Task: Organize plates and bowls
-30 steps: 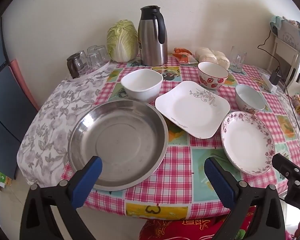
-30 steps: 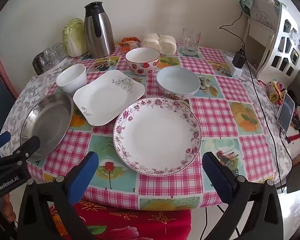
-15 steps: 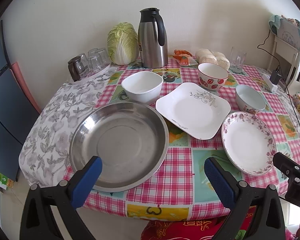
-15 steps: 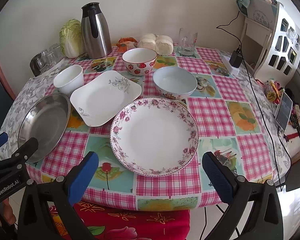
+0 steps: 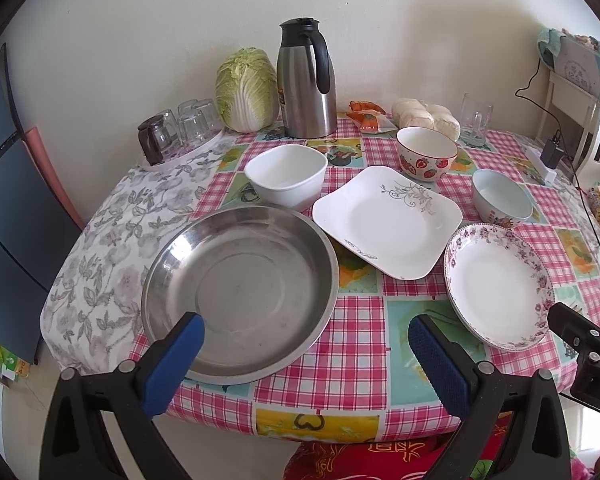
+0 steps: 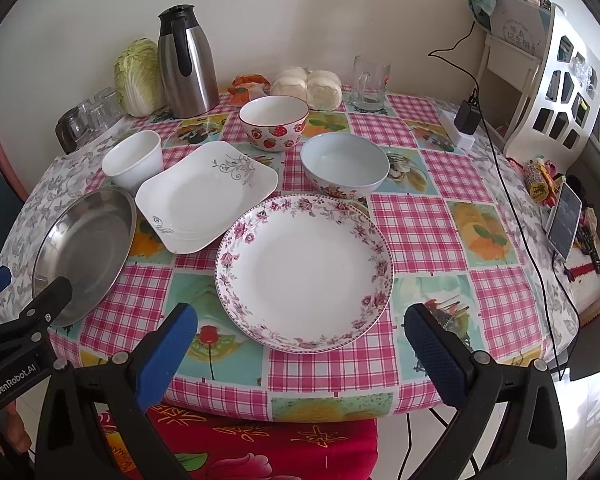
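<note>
Three plates are sitting on the table: one steel round plate, one square white plate and one floral-rimmed plate. Three bowls are standing behind them: one plain white bowl, one strawberry-patterned bowl and one pale blue bowl. One steel thermos jug and one cabbage are standing by the wall. One handled glass mug is sitting at the back, and several upturned drinking glasses are clustering on the left; their exact number is not showing clearly. One bag of white buns is lying there, the bun count unclear. Two grippers are showing, the left gripper and the right gripper.
</note>
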`<state>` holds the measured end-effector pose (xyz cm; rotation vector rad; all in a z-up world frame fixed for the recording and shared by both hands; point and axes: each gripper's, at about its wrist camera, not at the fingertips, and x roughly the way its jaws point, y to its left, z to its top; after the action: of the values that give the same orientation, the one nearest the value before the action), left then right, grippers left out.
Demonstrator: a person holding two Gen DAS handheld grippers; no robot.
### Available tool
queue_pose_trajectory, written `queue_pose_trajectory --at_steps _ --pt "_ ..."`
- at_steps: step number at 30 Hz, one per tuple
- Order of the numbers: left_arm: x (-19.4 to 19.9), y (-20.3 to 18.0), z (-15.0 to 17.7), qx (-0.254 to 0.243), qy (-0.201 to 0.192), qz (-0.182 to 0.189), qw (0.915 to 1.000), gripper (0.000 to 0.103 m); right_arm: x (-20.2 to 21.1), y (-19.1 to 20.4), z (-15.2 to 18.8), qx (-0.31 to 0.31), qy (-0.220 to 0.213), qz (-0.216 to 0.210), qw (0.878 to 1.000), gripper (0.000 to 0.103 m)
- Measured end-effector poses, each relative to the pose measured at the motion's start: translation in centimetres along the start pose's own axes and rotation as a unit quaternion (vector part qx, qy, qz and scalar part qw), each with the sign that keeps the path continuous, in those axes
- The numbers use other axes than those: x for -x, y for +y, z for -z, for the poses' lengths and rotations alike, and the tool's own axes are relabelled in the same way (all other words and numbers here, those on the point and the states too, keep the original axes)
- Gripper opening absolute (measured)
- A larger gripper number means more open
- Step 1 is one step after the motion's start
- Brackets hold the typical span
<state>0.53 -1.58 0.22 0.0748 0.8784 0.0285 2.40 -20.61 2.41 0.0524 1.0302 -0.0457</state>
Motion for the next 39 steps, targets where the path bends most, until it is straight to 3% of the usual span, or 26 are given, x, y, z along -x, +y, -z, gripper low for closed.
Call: queue_pose_trajectory --at_steps 39 --pt "-0.22 0.09 0.27 0.003 0.003 0.000 1.0000 0.103 0.11 0.20 -0.01 0.005 -0.002 0.009 1.000 0.103"
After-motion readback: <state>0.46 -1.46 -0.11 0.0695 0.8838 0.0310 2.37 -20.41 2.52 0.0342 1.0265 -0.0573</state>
